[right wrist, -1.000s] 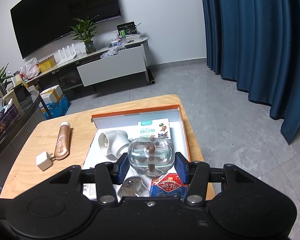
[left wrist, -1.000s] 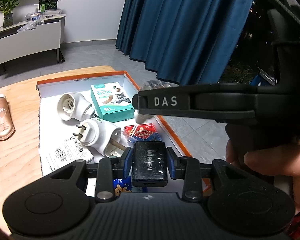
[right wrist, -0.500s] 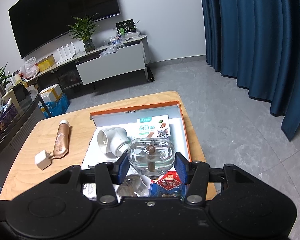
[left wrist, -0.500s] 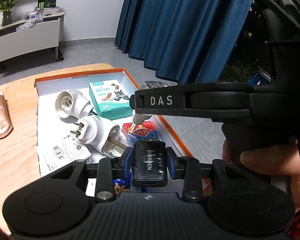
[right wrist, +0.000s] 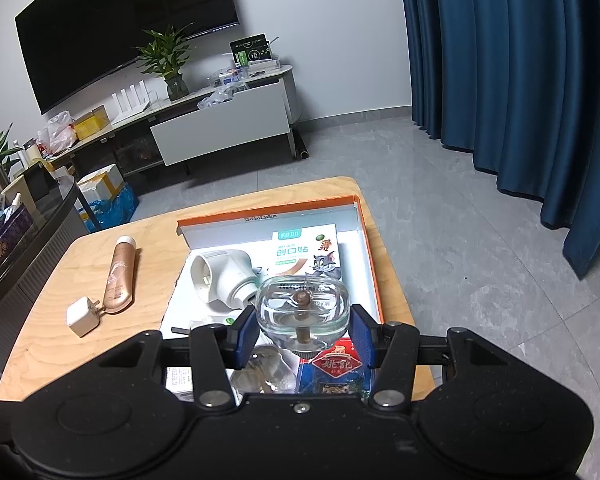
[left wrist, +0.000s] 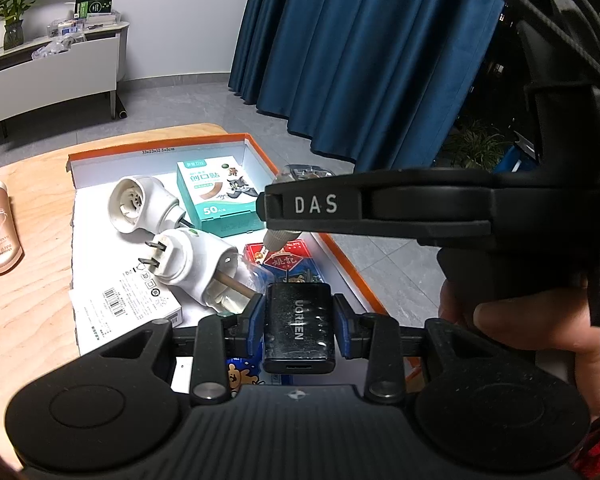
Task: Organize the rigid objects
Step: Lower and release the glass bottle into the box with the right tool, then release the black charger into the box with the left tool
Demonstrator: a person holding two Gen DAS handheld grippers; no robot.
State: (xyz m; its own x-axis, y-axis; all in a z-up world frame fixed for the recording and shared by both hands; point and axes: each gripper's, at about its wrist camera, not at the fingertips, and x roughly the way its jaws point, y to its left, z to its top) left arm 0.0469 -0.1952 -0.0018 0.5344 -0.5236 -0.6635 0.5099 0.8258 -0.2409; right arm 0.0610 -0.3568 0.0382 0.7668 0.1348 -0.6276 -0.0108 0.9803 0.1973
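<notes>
Left gripper (left wrist: 299, 320) clamps the black adapter (left wrist: 299, 326) while right gripper (right wrist: 302, 332) pinches the clear bottle (right wrist: 302, 310), orange-rimmed box (right wrist: 268, 213) at twelve o'clock.

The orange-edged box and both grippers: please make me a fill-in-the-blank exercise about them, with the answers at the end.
1. The left gripper is shut on a black adapter printed with the word ____.
2. The right gripper is shut on a clear glass bottle whose neck points ____.
3. The green plaster box lies ____ the orange-edged box.
4. The white charger rests on the wooden table, ____ the orange-edged box.

Answers: UGREEN; down; inside; outside
</notes>
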